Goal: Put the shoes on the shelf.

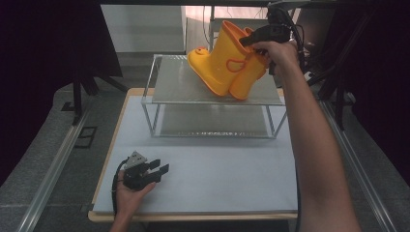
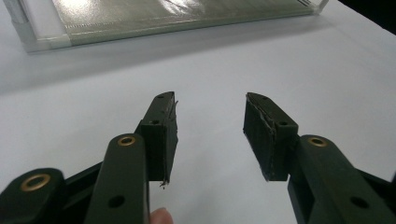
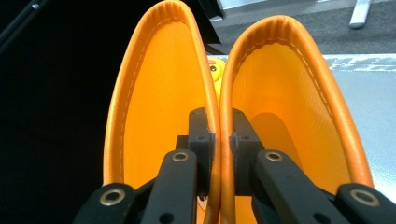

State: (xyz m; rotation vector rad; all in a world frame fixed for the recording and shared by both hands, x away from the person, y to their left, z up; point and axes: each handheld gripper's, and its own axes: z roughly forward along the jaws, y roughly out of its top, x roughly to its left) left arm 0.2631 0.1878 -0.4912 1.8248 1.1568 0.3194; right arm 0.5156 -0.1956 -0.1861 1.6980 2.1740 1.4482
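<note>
We see the right gripper (image 1: 252, 40) clamped narrow on a pair of yellow boots (image 1: 227, 65): one jaw sits inside each boot, and the two inner walls of the shafts are pinched together between the pads. In the right gripper view the boots (image 3: 280, 93) open side by side straight ahead of the jaws, their rims rising above the gripper (image 3: 219, 133). From the high view the boots hang below and to the left of that gripper, tilted, toes pointing left, their soles at or just above the top of a wire shelf (image 1: 174, 82); we cannot tell whether they touch it.

The left gripper (image 1: 162, 169) rests low on the white table (image 1: 232, 179), well apart from the boots, near the front edge. Its jaws stand wide with nothing between them (image 2: 210, 126); the foot of the shelf (image 2: 42, 39) lies ahead of it.
</note>
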